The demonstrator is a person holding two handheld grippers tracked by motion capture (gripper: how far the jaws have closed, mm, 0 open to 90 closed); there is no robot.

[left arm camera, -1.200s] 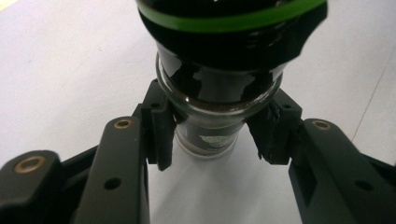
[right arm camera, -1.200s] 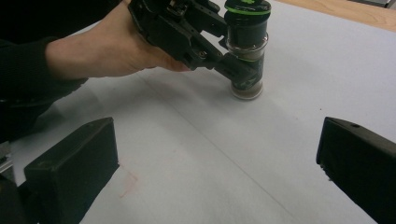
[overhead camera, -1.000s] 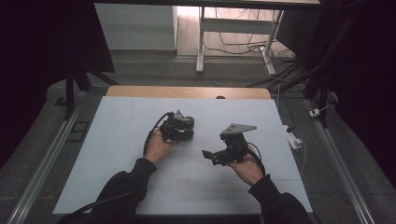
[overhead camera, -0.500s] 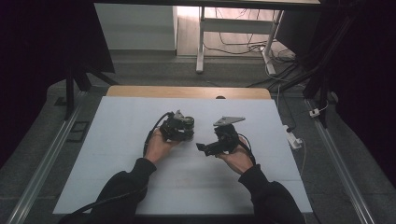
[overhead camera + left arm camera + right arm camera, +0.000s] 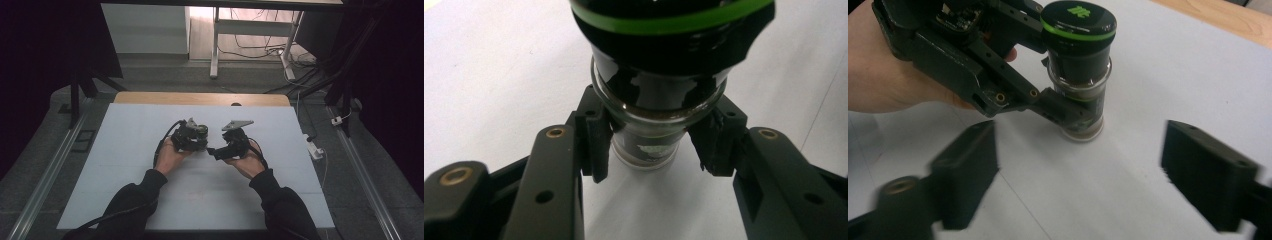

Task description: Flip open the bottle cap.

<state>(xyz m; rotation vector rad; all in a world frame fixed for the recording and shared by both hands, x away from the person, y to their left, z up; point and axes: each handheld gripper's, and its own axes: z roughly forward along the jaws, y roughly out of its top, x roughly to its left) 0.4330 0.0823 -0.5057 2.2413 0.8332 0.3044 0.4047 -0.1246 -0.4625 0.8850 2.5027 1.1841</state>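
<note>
Glass jar [image 5: 1079,85], slick and breakable, sits clamped low in my left hand-held gripper [image 5: 1068,112]; my right hand-held gripper [image 5: 1080,182], empty, has been narrowing toward the lid [image 5: 1078,19], my best hold.

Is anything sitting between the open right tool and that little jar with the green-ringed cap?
Nothing visible does. Bare white table lies between the right tool and the jar. The left tool grips the jar's glass body from the far side, leaving the black cap free.
</note>
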